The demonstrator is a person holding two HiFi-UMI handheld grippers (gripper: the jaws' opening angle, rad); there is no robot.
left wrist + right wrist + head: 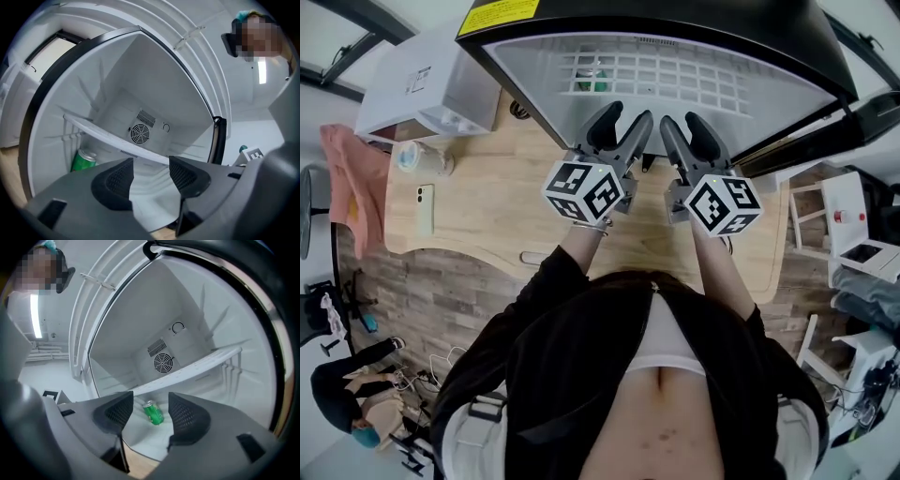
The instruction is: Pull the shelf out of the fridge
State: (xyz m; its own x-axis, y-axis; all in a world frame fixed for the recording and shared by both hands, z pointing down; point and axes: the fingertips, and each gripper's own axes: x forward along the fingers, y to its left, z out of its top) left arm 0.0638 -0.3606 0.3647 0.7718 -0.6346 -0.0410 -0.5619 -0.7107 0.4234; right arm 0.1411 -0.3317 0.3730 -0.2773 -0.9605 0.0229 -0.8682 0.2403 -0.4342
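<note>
Shelf sits inside the fridge, far ahead, above a green can. Left tongs and right tongs both spread, empty. We'd pinch its near edge evenly, then draw level.

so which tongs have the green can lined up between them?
The right gripper: its view shows the green can framed in the gap between its open tongs. For the left gripper, the can sits left of its tongs.
</note>
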